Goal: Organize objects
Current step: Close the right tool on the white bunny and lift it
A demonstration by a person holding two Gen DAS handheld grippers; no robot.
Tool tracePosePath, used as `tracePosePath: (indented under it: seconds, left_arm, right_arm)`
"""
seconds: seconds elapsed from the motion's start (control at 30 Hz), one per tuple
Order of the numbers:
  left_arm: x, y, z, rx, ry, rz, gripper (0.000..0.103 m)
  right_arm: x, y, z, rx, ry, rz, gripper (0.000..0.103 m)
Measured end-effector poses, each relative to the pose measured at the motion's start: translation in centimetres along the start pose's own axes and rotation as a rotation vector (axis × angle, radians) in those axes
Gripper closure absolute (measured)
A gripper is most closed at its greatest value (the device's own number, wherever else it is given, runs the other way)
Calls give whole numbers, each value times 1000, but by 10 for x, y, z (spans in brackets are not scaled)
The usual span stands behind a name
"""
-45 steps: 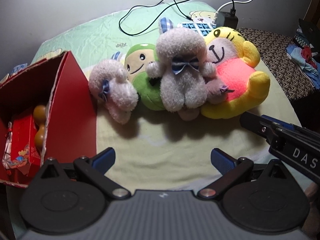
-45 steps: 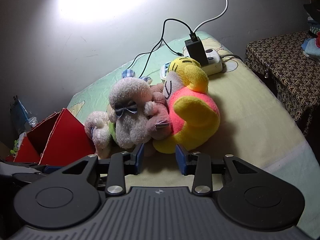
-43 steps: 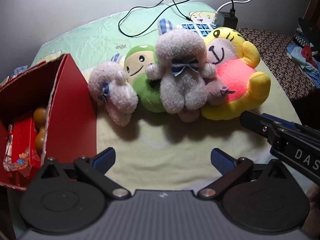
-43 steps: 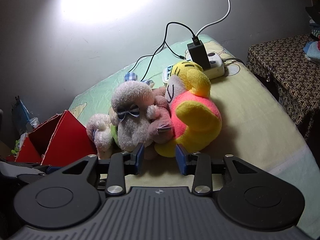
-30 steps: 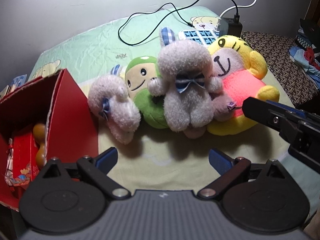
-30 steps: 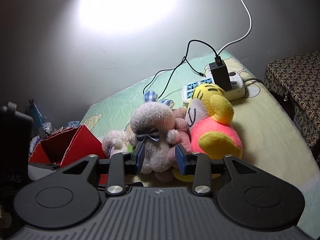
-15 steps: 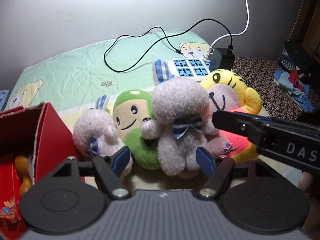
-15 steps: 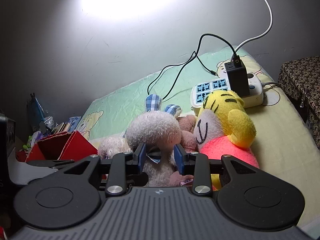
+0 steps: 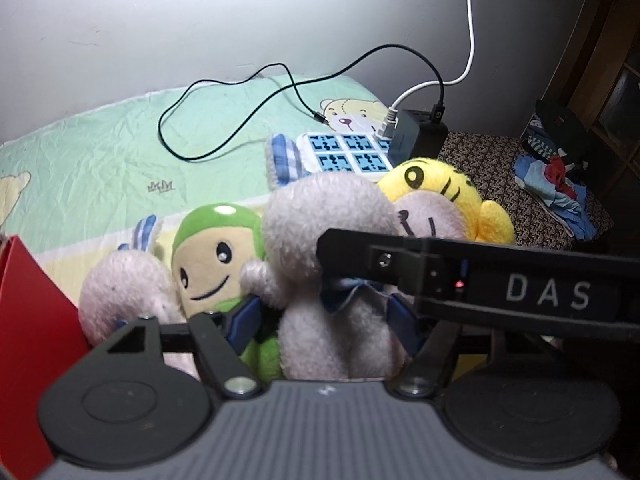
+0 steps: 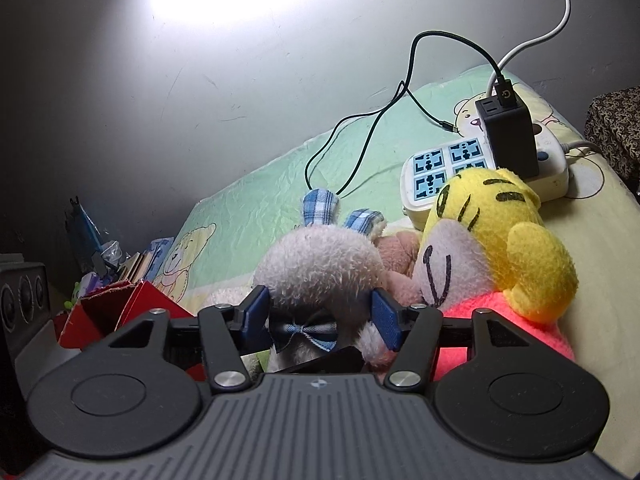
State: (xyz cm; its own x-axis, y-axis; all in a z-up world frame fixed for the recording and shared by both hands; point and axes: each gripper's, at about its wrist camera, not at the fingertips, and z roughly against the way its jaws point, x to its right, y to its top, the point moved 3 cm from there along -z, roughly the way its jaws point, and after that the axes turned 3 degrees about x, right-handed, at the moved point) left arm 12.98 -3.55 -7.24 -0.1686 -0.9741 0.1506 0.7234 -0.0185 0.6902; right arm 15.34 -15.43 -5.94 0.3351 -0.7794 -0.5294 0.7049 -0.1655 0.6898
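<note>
A row of soft toys lies on the bed sheet (image 9: 100, 148) against the wall. The grey plush rabbit (image 9: 332, 248) with a blue bow tie (image 10: 302, 330) sits in the middle of the row. To its left are a green-capped doll (image 9: 216, 256) and a smaller grey plush (image 9: 124, 288); to its right a yellow tiger plush (image 10: 500, 240) in a pink top leans against it.

The left gripper (image 9: 324, 324) is low and close in front of the rabbit, with the rabbit's body between its blue pads. Its jaws are opening slightly, and I cannot tell whether the pads press on the fur.

The right gripper (image 10: 320, 314) reaches in from the right, level with the rabbit's neck. Its jaws are opening wide, the blue pads flanking the rabbit's head just above the bow tie, at the edge of the fur on either side with no clear squeeze.

A red box (image 9: 32, 344) stands at the near left. A white power strip (image 10: 460, 168) with a black charger (image 10: 508, 136) lies at the far right, behind the tiger.
</note>
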Motion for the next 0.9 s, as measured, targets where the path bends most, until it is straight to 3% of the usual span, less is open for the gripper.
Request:
tracePosePath:
  seconds: [0.37, 0.6, 0.9]
  left_arm:
    - [-1, 1, 1, 22, -7, -10, 40]
    - [6, -1, 27, 47, 0, -32, 46]
    - [24, -8, 81, 130, 13, -70, 46]
  right_arm:
    - [1, -5, 10, -9, 48, -25, 63]
    - [-4, -12, 36, 26, 83, -65, 64]
    - [-33, -17, 77, 103, 126, -2, 64]
